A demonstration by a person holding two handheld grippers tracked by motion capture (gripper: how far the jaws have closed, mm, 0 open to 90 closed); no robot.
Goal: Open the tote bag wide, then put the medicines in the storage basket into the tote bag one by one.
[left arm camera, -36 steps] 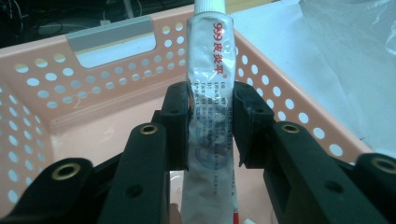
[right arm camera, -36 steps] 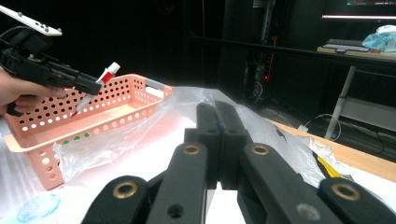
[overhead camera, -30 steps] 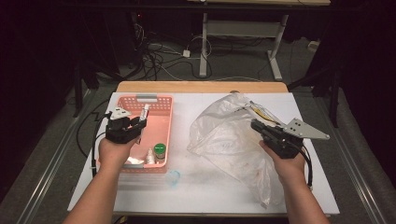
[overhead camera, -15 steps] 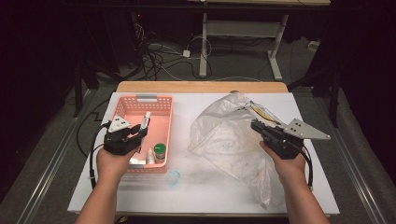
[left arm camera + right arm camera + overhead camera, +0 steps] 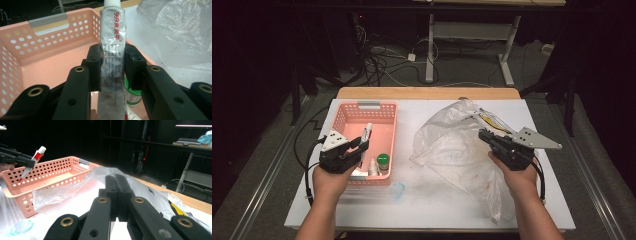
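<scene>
With my left gripper point(image 5: 360, 148) clamping the ointment tube point(image 5: 112, 50) mid-body above the pink basket point(image 5: 343, 116) and my right gripper point(image 5: 486, 136), jaws closed, pinching the plastic bag point(image 5: 452, 150), the slick tube could slip back down.

**Tube clamped over the pink basket**

The left gripper point(image 5: 113, 65) pinches a silver ointment tube point(image 5: 113, 55) with red lettering, upright between its black jaws, white cap at the top. Behind it lies the pink perforated basket point(image 5: 50, 42); a green-capped bottle point(image 5: 133, 96) sits below, crumpled clear plastic bag point(image 5: 180, 30) to the right.
</scene>
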